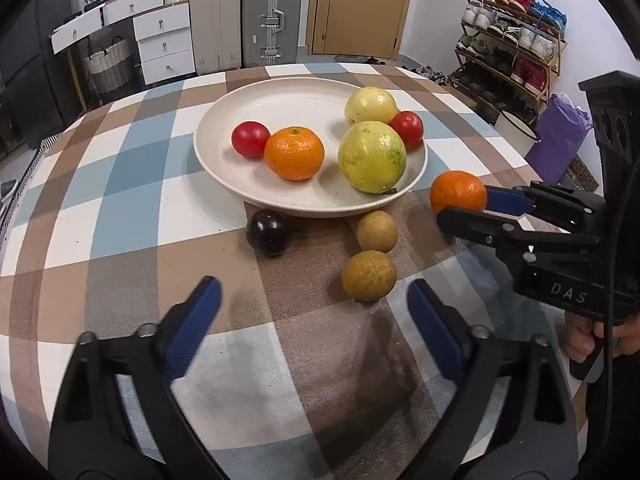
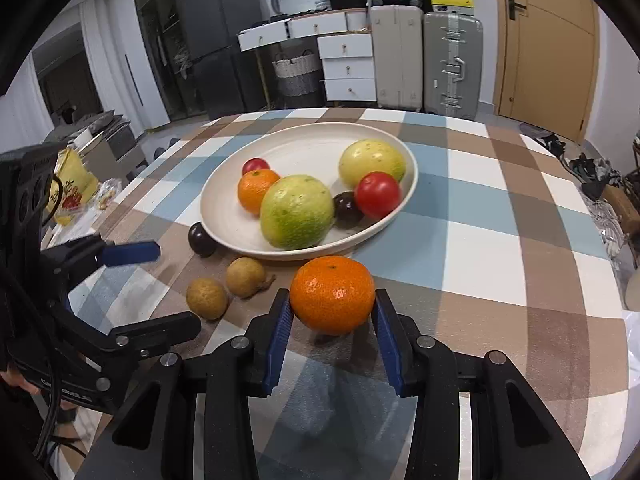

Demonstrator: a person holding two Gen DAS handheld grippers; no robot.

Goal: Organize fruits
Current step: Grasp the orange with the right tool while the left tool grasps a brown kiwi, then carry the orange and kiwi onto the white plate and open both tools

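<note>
A cream plate (image 1: 224,128) (image 2: 224,184) holds two yellow-green guavas (image 1: 372,156), an orange (image 1: 294,153), two red tomatoes (image 1: 251,139) and a dark plum (image 2: 347,209). On the checked cloth in front of it lie a dark plum (image 1: 269,233) (image 2: 202,239) and two brown longans (image 1: 369,275) (image 2: 207,298). My right gripper (image 2: 332,312) (image 1: 464,204) is shut on a second orange (image 2: 332,294) (image 1: 458,193) just right of the plate, just above the cloth. My left gripper (image 1: 314,300) is open and empty, just before the nearer longan.
The round table's edge (image 2: 600,420) curves close on the right. Snack bags (image 2: 76,188) lie at its far left. Suitcases (image 1: 244,16), white drawers (image 1: 164,44) and a shoe rack (image 1: 512,40) stand beyond the table.
</note>
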